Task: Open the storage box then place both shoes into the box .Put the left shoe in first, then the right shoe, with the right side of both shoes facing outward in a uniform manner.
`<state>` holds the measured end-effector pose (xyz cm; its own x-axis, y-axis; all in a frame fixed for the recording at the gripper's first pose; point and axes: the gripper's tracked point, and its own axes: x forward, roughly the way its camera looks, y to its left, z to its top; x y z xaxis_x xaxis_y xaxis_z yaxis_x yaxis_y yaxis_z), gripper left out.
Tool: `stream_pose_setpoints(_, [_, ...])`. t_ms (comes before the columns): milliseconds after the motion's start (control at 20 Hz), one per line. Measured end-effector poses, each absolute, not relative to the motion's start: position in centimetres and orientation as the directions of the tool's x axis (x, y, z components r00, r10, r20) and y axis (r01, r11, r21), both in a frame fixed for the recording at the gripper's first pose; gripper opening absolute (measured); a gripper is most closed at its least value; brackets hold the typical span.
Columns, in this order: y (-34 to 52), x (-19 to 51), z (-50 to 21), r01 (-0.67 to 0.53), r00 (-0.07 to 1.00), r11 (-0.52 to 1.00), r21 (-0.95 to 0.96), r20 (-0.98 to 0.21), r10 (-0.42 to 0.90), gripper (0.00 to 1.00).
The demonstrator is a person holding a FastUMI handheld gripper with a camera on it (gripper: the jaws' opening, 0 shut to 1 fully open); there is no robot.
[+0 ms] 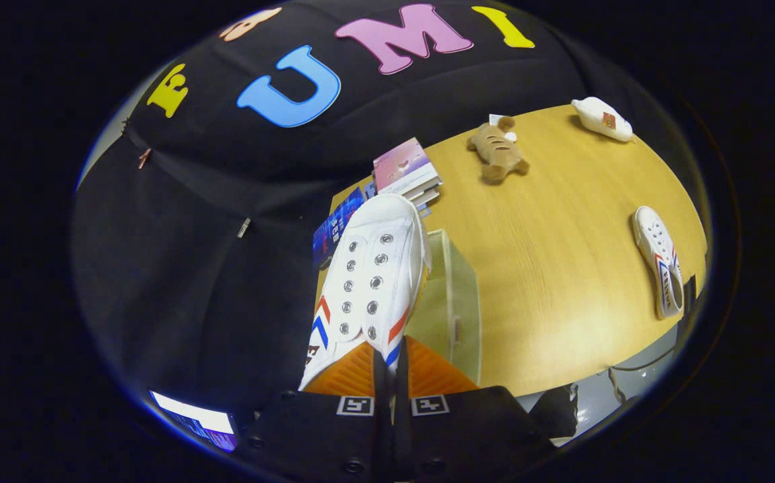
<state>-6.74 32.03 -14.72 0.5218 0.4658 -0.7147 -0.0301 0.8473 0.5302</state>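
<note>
The gripper (389, 365) pinches a white shoe (370, 282) by its rim, fingers nearly closed, above the clear box (454, 308) at the table's (561, 268) edge; that thin grip could slip.

Two white shoes (370, 282) (659, 261), one clear storage box (454, 308), one plush toy (498, 153), one book stack (406, 176), one white pouch (602, 119).

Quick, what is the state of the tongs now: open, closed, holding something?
Tongs: closed on the white shoe, pinching its rear edge between both fingers, the shoe lifted above the clear storage box.
</note>
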Motion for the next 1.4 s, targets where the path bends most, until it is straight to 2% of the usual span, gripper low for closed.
stream_pose_setpoints(550, [37.6,-5.8,-23.8,-0.037,0.423,0.908,0.418,-0.816,0.393,0.05])
stream_pose_setpoints(900, [39.0,-5.5,-26.7,-0.064,0.365,0.929,0.364,-0.858,0.361,0.05])
stream_pose_setpoints(1000, [40.1,-5.6,-27.3,-0.088,0.347,0.922,0.377,-0.856,0.383,0.1])
stream_pose_setpoints(1150, [41.2,-4.1,-26.2,-0.145,0.385,0.902,0.407,-0.817,0.43,0.55])
stream_pose_setpoints(1300, [39.7,-3.9,-23.7,-0.259,0.425,0.894,0.366,-0.788,0.445,0.98])
stream_pose_setpoints(1400, [37.2,-3.9,-21.6,-0.332,0.466,0.889,0.316,-0.765,0.446,0.98])
